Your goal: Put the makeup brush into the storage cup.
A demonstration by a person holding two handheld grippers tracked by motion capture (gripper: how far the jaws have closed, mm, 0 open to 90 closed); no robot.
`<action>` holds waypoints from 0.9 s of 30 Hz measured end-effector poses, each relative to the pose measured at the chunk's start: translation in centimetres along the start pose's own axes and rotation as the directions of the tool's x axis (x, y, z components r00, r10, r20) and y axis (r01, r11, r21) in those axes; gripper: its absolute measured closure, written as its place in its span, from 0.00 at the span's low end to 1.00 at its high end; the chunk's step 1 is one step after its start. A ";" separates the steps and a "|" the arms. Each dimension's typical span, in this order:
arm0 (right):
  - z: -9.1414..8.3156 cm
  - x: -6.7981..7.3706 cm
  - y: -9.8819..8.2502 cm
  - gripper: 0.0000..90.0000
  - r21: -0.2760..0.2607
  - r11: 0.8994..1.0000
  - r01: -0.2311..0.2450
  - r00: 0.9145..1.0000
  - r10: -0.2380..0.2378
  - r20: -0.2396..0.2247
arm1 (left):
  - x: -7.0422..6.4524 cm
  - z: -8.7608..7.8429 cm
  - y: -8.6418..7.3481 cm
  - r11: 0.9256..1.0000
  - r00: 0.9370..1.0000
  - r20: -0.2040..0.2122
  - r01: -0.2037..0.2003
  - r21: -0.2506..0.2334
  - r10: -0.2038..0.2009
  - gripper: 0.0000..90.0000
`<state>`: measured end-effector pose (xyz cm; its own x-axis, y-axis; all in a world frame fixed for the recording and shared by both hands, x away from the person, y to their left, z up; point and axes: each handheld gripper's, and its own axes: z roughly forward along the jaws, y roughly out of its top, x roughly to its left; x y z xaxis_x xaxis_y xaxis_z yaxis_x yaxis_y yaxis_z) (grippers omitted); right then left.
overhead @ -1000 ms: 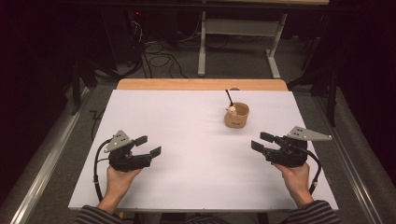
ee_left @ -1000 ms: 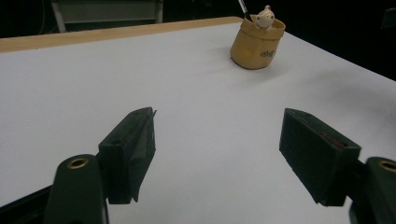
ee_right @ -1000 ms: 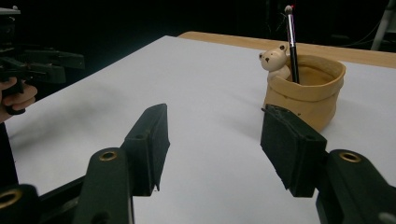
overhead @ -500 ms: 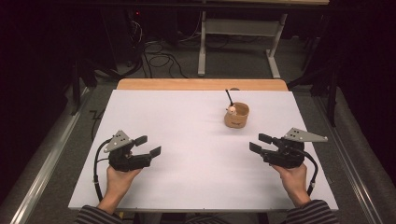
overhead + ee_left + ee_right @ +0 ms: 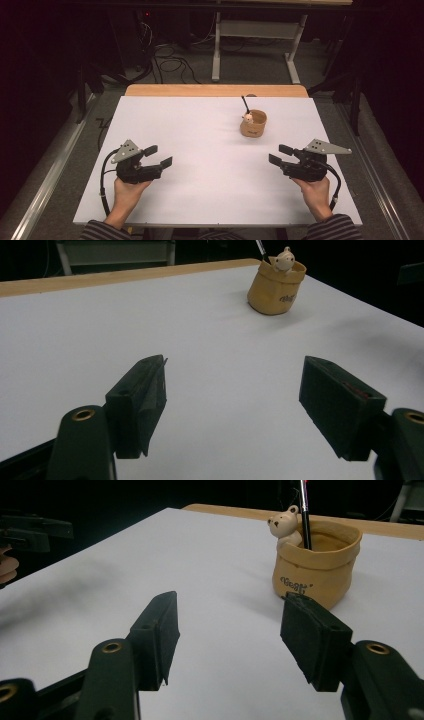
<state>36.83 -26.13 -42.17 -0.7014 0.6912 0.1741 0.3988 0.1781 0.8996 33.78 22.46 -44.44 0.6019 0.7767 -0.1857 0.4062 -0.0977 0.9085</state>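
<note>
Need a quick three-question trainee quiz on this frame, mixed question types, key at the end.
1. True or false: the pen lies flat on the table.
2. Which gripper is nearer the pot? A) left gripper B) right gripper
3. What little figure sits at the pot's rim?

Key:
1. False; it stands in the pot.
2. B.
3. A small bear.
Both grippers are open and hold nothing.

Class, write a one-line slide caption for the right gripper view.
Open right gripper faces a tan pot with a bear figure and black pen.
</note>
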 end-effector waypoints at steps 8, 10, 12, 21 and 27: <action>-0.1 -0.2 -0.4 0.46 -0.001 1.000 -0.007 1.000 0.007 0.007 | 0.0 0.0 0.0 1.000 1.000 0.000 0.000 0.000 0.000 0.30; -0.1 -0.2 -0.5 0.46 0.000 1.000 -0.009 1.000 0.009 0.009 | 0.0 0.0 0.0 1.000 1.000 0.000 -0.001 0.000 0.001 0.30; 0.0 -0.3 -0.5 0.46 0.001 1.000 -0.009 1.000 0.009 0.011 | 0.0 0.0 0.0 1.000 1.000 0.000 0.000 0.000 0.000 0.30; 0.1 -0.5 -0.8 0.46 0.001 1.000 -0.011 1.000 0.011 0.020 | 0.0 0.0 0.0 1.000 1.000 0.000 -0.001 0.000 0.001 0.30; 0.1 -0.6 -1.0 0.46 0.001 1.000 -0.016 1.000 0.016 0.027 | 0.0 0.0 0.0 1.000 1.000 0.000 -0.002 0.000 0.002 0.30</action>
<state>36.93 -26.67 -43.17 -0.6789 0.7124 0.1778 0.4104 0.1673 0.8964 33.76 22.47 -44.43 0.6024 0.7767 -0.1841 0.4050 -0.0986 0.9090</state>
